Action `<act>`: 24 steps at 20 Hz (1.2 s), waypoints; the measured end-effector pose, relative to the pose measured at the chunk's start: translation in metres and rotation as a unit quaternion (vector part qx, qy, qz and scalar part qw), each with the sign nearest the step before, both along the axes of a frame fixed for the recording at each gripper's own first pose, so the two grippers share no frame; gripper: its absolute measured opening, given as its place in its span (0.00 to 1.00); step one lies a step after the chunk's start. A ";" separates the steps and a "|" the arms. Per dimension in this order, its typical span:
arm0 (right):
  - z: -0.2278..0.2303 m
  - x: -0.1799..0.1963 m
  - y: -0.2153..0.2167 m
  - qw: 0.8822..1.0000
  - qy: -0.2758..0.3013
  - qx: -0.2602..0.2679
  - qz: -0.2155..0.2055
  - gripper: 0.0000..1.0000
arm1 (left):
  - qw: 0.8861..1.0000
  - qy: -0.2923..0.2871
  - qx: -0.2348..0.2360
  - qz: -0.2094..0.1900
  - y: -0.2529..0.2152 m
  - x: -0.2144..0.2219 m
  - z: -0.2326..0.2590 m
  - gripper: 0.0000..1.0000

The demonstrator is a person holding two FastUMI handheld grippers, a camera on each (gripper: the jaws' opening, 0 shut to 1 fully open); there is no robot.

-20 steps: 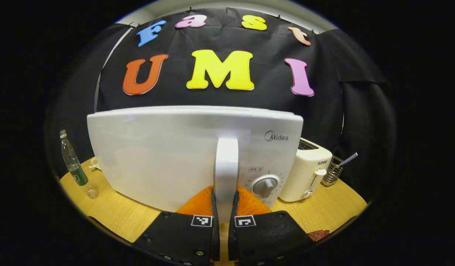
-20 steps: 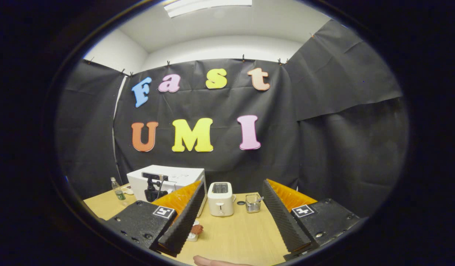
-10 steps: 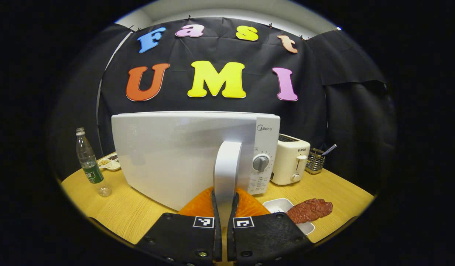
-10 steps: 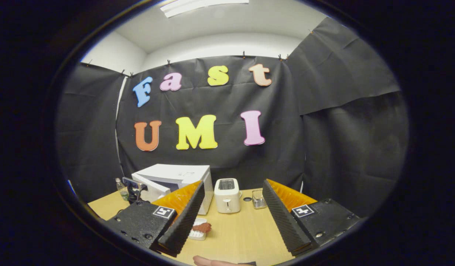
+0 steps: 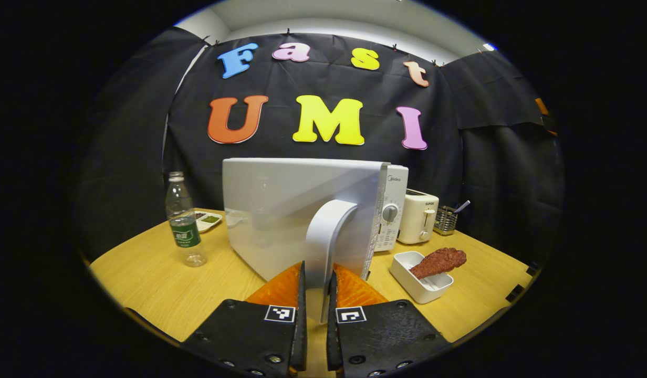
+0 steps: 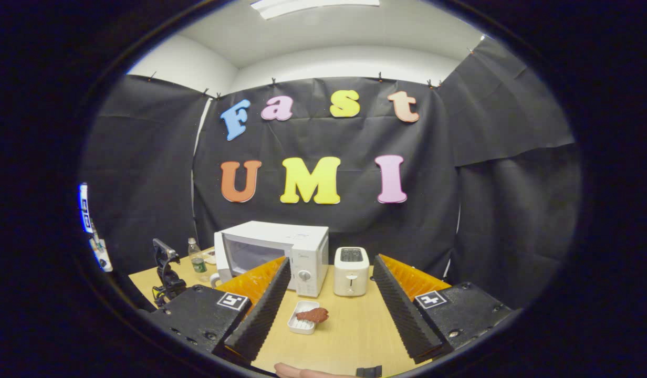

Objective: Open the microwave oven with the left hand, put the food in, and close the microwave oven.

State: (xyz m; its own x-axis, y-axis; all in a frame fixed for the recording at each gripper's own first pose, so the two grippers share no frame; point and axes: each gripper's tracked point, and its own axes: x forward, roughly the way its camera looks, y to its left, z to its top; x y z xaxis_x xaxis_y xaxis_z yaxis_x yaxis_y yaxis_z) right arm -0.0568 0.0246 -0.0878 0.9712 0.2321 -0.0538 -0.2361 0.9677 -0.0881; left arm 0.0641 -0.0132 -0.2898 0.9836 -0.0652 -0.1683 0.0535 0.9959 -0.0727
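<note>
A white microwave [image 5: 302, 210] stands on a wooden desk [image 5: 160, 289] in front of a black cloth wall. In the left gripper view, its door [image 5: 281, 210] is swung out toward the camera, and the left tool [image 5: 315, 294] is closed on the door's curved white handle [image 5: 323, 236], with a finger pressing on each side of it. The microwave's control panel, with a round dial [image 5: 390, 212], shows just past the door's right edge. To the right of the microwave, on the desk, sits a small white tray [image 5: 420, 273], and a reddish-brown piece of food [image 5: 439, 261] rests across its far rim. Behind it stand a cream toaster [image 5: 419, 215] and a small wire basket [image 5: 445, 220]. To the left of the microwave stands a clear bottle [image 5: 184, 223] with a green label, and a small dish [image 5: 205, 220] lies behind it. In the right gripper view, the right tool [image 6: 329, 304] hangs above the desk's near side, well back from the microwave, with its fingers spread wide apart and nothing between them. The tray with the food lies on the desk between those fingers, farther off. The same view shows the door partly open, with the dark cavity [image 6: 250, 252] visible behind it. A fingertip [image 6: 297, 371] shows at the bottom edge of that view.
</note>
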 end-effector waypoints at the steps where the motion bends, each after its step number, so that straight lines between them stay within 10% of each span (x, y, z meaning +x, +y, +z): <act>1: -0.004 -0.006 0.008 1.000 0.002 -0.001 0.012 1.00 | 1.000 0.004 0.007 0.022 0.024 -0.015 -0.004 0.14; 5: -0.008 -0.027 0.035 0.999 0.003 -0.007 0.052 1.00 | 0.998 -0.006 0.018 0.067 0.098 -0.082 -0.003 0.37; 7: -0.007 -0.032 0.042 0.998 -0.001 -0.011 0.060 1.00 | 0.997 -0.014 0.009 0.073 0.118 -0.105 0.004 0.75; 15: -0.013 -0.026 0.059 0.998 0.001 -0.020 0.066 0.99 | 0.996 -0.001 -0.004 0.086 0.135 -0.130 0.032 0.96; 18: -0.024 -0.007 0.055 0.998 0.016 -0.020 0.061 0.99 | 0.997 -0.004 -0.005 0.081 0.122 -0.126 0.048 0.81; 19: -0.029 0.002 0.052 0.998 0.025 -0.018 0.058 0.99 | 0.997 -0.004 -0.002 0.081 0.118 -0.121 0.053 0.93; 20: -0.033 0.012 0.048 0.998 0.034 -0.016 0.054 0.99 | 0.997 -0.003 -0.001 0.079 0.113 -0.116 0.059 0.81; 24: -0.057 0.049 0.029 0.996 0.075 -0.019 0.040 1.00 | 0.996 -0.033 0.017 0.075 0.095 -0.092 0.094 0.93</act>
